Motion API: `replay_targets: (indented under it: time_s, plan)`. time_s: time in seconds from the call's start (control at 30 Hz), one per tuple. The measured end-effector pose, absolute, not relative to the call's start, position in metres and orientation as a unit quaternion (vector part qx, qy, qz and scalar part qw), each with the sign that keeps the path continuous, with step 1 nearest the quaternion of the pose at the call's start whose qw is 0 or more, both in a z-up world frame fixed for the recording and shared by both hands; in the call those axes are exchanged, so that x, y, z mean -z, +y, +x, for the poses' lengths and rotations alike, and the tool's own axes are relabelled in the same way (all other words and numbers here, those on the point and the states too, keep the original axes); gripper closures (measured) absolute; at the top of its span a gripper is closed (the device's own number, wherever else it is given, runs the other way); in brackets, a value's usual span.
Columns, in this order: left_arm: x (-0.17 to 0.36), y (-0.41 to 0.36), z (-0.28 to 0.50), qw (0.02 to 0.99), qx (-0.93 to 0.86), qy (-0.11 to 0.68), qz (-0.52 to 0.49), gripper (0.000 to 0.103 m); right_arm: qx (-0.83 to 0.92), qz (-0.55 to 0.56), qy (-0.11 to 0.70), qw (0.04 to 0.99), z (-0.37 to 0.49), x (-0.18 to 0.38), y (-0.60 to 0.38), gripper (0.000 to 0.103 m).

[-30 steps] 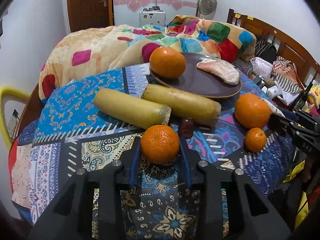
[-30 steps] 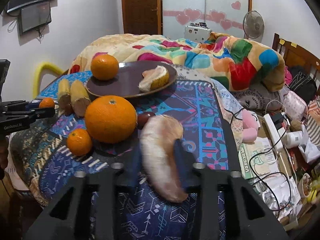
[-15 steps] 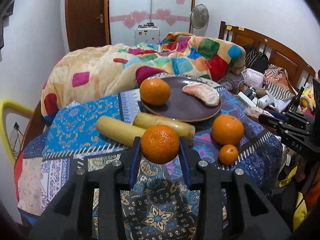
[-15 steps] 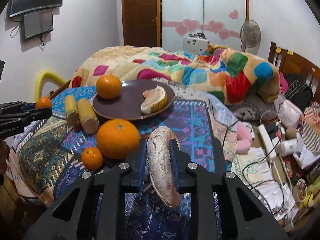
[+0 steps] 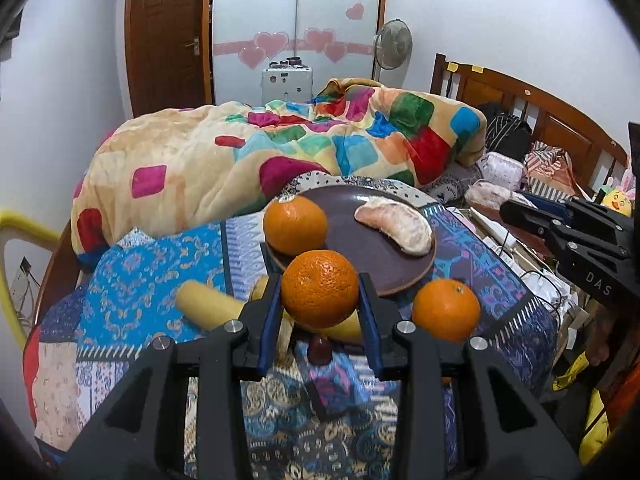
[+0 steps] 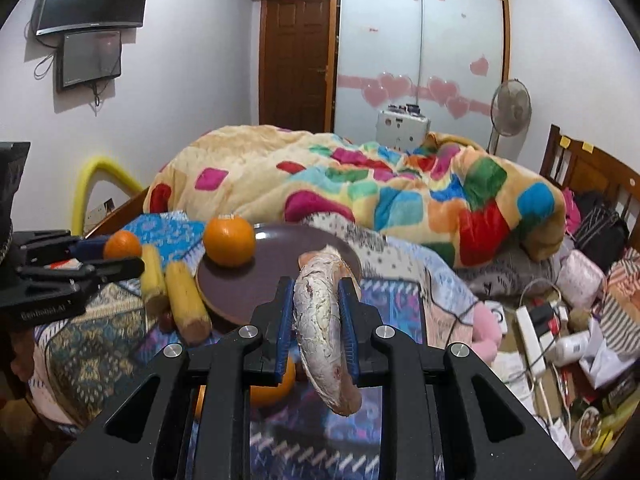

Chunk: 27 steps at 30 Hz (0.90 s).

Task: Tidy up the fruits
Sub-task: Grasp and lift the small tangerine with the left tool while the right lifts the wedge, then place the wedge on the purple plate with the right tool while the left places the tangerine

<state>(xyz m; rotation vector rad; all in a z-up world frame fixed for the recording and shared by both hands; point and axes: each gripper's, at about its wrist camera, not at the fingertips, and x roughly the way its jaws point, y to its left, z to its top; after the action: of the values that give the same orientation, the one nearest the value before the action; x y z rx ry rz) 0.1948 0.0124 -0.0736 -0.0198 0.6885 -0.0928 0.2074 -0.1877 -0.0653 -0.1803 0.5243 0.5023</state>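
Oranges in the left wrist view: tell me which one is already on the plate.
The orange at the plate's left rim, beside the peeled fruit segment. Another orange is clamped in the left gripper; a third orange sits on the cloth.

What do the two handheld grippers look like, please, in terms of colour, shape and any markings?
Both are matte black plastic. The left gripper and the right gripper each have two angular, triangulated fingers joined with silver round-headed bolts, and flat blue pads line the inner faces. Seen from the side, the right gripper's body carries white "DAS" lettering, and the left gripper's body has small pale lettering that is too blurred to read. No cables or sleeves show.
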Motion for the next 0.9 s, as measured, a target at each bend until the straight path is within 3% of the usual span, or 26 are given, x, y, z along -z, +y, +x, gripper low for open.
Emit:
replay_targets:
  time_s: [0.5, 0.9]
  plan:
    - [0.08, 0.022, 0.255, 0.936, 0.033, 0.35, 0.002, 0.067, -0.26, -0.099, 0.253, 0.927, 0.275, 0.077, -0.128, 0.083]
    - [0.11, 0.02, 0.287, 0.917, 0.053, 0.395, -0.012, 0.067, -0.307, -0.081, 0.355, 0.879, 0.311, 0.11, -0.121, 0.082]
